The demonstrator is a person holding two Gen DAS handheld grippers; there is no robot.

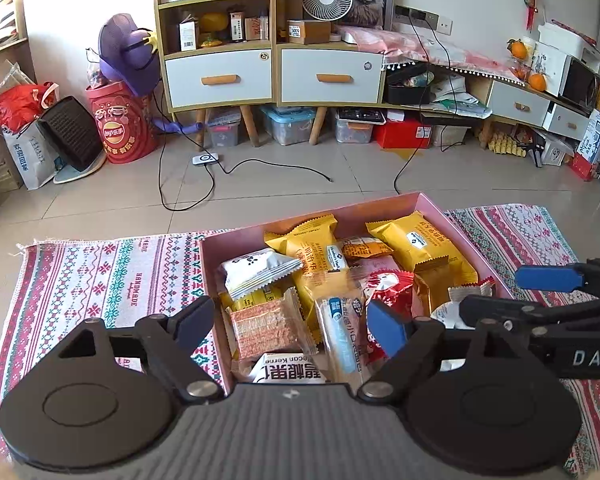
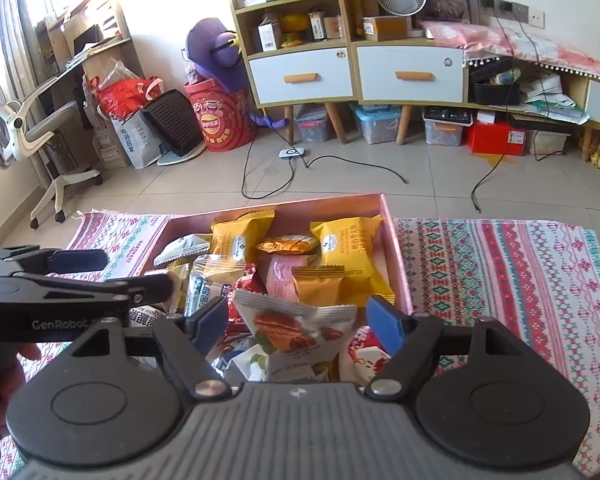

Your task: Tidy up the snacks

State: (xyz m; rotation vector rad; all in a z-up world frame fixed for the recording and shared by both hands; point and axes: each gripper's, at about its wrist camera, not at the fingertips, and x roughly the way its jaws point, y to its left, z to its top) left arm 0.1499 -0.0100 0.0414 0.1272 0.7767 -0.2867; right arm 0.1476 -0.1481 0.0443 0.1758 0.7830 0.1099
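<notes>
A pink box (image 1: 432, 210) is set on a patterned cloth (image 1: 100, 276) spread on a tiled floor, and the snacks are heaped inside it; none is seen loose on the cloth, so the sorting is judged to be near its end or not yet begun. The left gripper (image 1: 290, 322) is held over the near edge of the box with its jaws spread wide and nothing between them, above a clear-wrapped orange bar (image 1: 266, 330). The right gripper (image 2: 298, 320) is likewise held wide apart over the near right of the box; a white nut packet (image 2: 296, 328) lies in the gap, but the pads are not seen to touch it. Both tools are probably poised to choose a packet. Legible writing is limited: "HANDMADE" on the cloth, "Kerne" on a white pack (image 1: 288, 370) seen inverted, "GenRobot" on the left tool body, "DAS" on the right. Chinese print on the yellow packets (image 1: 420, 244) is too small to be read. A Lay's logo is carried on a red tub (image 1: 118, 128) by the cabinet (image 1: 276, 76).
</notes>
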